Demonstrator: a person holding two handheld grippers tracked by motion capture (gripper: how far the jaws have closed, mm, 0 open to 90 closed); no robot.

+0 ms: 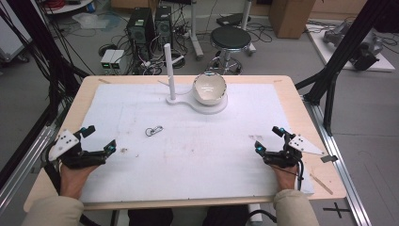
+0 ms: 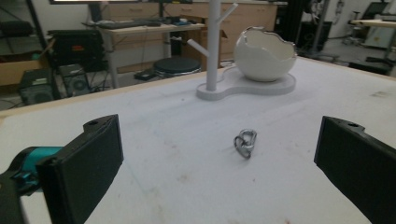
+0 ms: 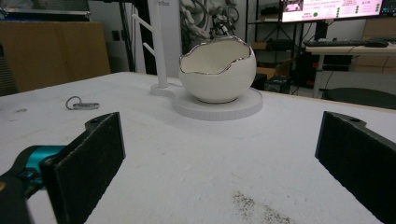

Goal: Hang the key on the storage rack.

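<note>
Both hand-held grippers resting at the near edge of the table (image 1: 89, 89), one per side, well apart from each other. Left hand-held gripper (image 1: 98, 137) released, jaws spread wide, nothing between them; confirmed in the left gripper view, where the two black jaws frame bare white mat. Right hand-held gripper (image 1: 268, 139) likewise released and empty, jaws wide in the right gripper view.

Small metal key ring with clasp (image 1: 154, 130) lying flat on the white mat (image 1: 197, 155), left of centre, nearer the left hand-held gripper than the right, touching nothing else. Straight ahead between the jaws in the left gripper view (image 2: 245, 143); off to the far left in the right gripper view (image 3: 82, 104).

At the far middle of the table: white stand (image 1: 170, 75) with an upright post and side pegs, sharing a base with a white eggshell-shaped bowl (image 1: 210, 88). Bowl interior looks empty, pegs bare.

Step judged: start position, before any approach. No contact with the ring yet. Likely aim: ring up onto a peg or into the bowl; which of the two, cannot tell.

Next move calls for: left hand-held gripper forward and down over the ring, jaws lowered to either side, pinch low against the mat. Thin, flat piece — shallow bite, risk of sliding or slipping out. Jaw line better set across the ring's narrow width.
</note>
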